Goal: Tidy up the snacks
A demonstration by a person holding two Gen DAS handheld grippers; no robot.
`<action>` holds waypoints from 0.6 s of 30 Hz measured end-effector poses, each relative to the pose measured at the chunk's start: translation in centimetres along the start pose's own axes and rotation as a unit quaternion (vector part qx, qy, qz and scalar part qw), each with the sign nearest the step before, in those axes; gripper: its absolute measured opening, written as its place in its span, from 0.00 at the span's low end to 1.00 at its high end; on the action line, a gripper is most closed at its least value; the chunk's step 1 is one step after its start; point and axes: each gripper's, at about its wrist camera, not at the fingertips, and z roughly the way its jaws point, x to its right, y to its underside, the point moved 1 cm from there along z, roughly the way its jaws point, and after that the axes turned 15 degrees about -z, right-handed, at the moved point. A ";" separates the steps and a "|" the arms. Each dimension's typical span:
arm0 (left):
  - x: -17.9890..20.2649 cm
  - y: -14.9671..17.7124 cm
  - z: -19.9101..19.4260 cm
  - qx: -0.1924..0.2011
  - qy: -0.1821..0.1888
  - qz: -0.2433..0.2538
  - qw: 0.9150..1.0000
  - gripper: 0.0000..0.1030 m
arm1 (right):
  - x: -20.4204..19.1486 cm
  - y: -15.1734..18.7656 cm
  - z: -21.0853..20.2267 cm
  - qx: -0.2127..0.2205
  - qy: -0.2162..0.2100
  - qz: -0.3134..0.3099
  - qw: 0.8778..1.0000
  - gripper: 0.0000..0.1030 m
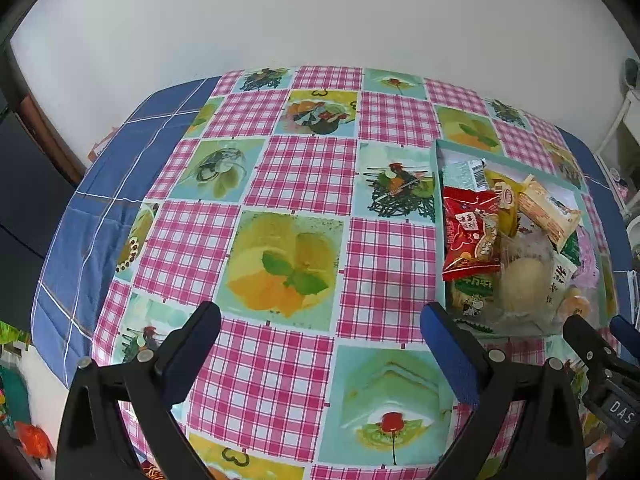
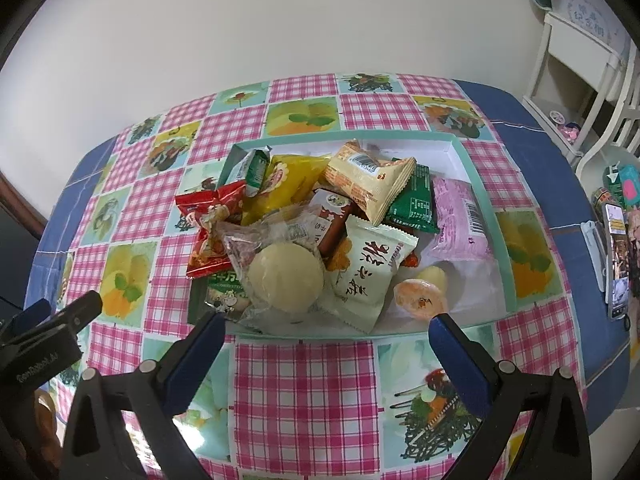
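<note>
A shallow teal-rimmed box [image 2: 468,160] sits on the table, piled with wrapped snacks: a red packet [image 2: 210,224], a round pale pastry in clear wrap [image 2: 286,276], a white packet with black characters [image 2: 366,276], a beige cracker pack [image 2: 368,176], a pink packet [image 2: 460,216] and an orange candy [image 2: 420,300]. My right gripper [image 2: 326,340] is open and empty, just in front of the box's near rim. My left gripper [image 1: 320,320] is open and empty over bare tablecloth, left of the box [image 1: 440,148]. The red packet [image 1: 470,232] hangs over the box's left edge.
The table wears a pink-check and fruit-print cloth [image 1: 304,168] over a blue cloth [image 1: 92,216]. A white wall stands behind it. A white chair and shelf [image 2: 580,72] are at the right. A phone [image 2: 616,256] lies at the table's right edge.
</note>
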 end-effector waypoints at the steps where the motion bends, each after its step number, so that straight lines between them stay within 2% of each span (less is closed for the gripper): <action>1: 0.0 0.0 0.0 0.000 0.001 0.000 1.000 0.97 | 0.0 0.1 0.0 0.000 0.000 0.000 1.000 1.00; 18: 0.3 0.1 0.2 -0.010 0.005 0.005 1.000 0.97 | 0.2 0.0 0.1 0.002 -0.007 0.007 1.000 1.00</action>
